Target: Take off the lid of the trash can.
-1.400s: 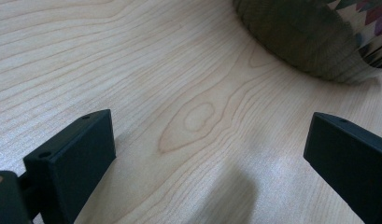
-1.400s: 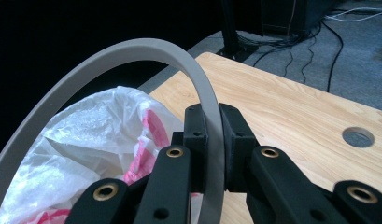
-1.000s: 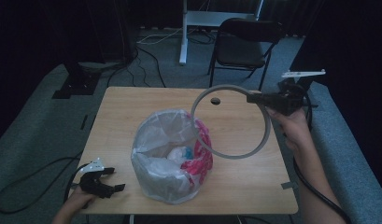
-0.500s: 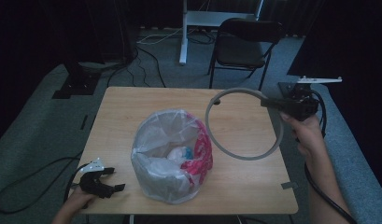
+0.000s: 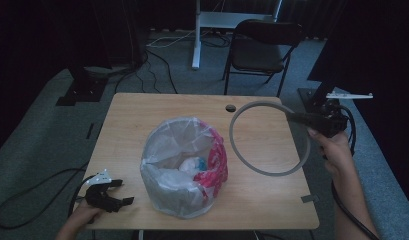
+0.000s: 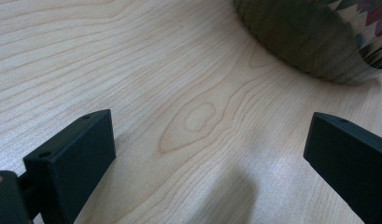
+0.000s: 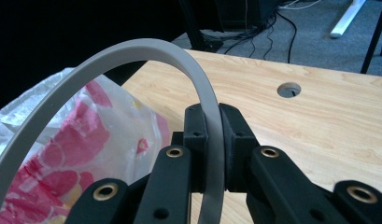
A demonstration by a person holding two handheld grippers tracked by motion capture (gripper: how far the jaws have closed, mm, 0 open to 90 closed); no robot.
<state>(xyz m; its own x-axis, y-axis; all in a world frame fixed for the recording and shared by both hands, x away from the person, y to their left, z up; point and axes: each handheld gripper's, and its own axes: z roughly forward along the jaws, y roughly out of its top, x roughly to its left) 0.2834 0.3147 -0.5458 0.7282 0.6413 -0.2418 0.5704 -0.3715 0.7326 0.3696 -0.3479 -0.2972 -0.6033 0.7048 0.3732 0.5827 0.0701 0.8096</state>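
A small bin lined with a clear and pink plastic bag (image 5: 184, 167) stands at the middle of the wooden table (image 5: 142, 115). A thin grey ring (image 5: 231, 136) hangs tilted over the table's right half, to the right of the bin. My right gripper (image 5: 298, 118) is shut on its far right rim. In the right gripper view the jaws (image 7: 212, 135) pinch the ring (image 7: 146, 49), with the bag (image 7: 86, 149) beyond at the left. My left gripper (image 5: 112, 192) rests at the table's front left corner. Its jaws (image 6: 212, 140) stand wide open over bare wood, the bin's base (image 6: 300, 42) ahead.
A cable hole (image 5: 231, 107) lies in the table's far edge, just behind the ring. A dark folding chair (image 5: 262, 47) and a white desk leg (image 5: 197, 35) stand beyond the table. Cables run over the grey floor at the left.
My right hand has carried the ring to the right and lower, away from above the bin. The left gripper has stayed where it was.
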